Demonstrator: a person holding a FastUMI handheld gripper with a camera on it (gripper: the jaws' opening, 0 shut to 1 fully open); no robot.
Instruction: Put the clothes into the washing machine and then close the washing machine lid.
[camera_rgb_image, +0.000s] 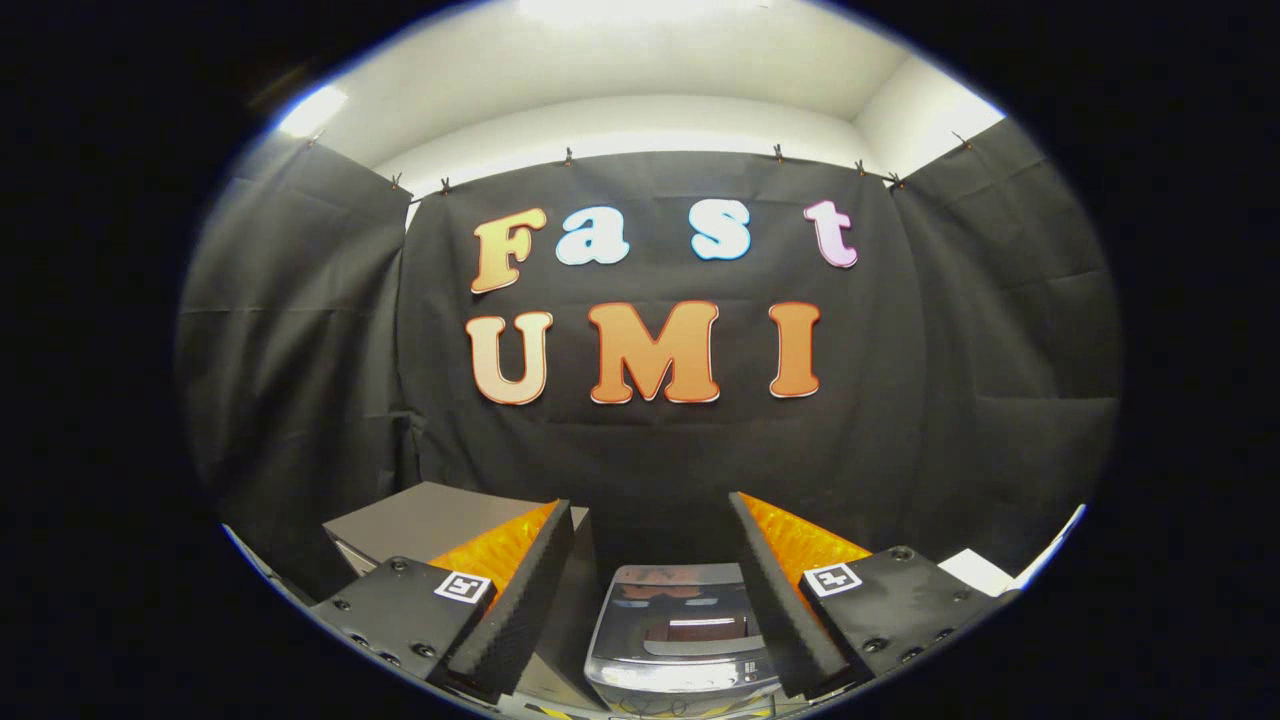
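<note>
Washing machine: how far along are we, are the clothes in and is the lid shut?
Done: the washing machine, just ahead between the fingers, looks to have its glossy lid down. In hand: nothing, since the gripper is open and empty. Left: I cannot tell whether the clothes are inside; no clothes lie in sight.

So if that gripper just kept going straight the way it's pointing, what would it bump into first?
Probably the black cloth wall. The open gripper aims level at it, with nothing between the fingers. The washing machine sits lower, seemingly beneath that line, though depth is hard to judge.

Black cloth walls (300, 330), white ceiling (640, 60)
</note>
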